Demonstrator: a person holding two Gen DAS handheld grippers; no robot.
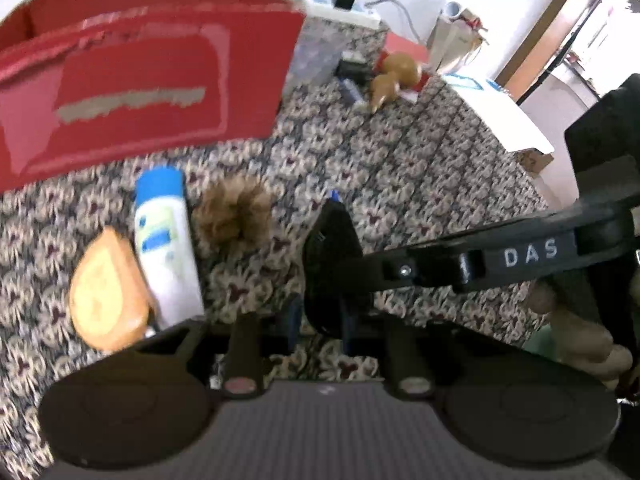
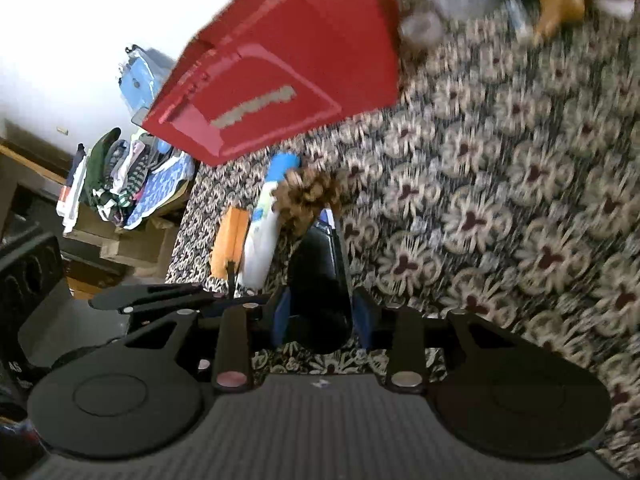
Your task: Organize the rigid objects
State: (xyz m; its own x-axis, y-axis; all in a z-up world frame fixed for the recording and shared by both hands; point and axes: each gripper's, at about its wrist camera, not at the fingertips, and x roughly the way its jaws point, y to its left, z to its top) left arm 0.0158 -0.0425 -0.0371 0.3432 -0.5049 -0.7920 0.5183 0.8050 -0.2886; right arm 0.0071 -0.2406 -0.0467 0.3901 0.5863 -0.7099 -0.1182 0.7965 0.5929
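Both tools clamped on one black oblong case [image 2: 320, 280]: right tool [image 2: 322, 316] grips its near end, left tool [image 1: 320, 320] the other, held just over the patterned desk [image 1: 420, 168]. Red bin [image 1: 132, 92] at the far edge looks empty; bottle [image 1: 168, 248], pinecone [image 1: 234, 216], tan wedge [image 1: 108, 296] unsorted in front of it. Early stage
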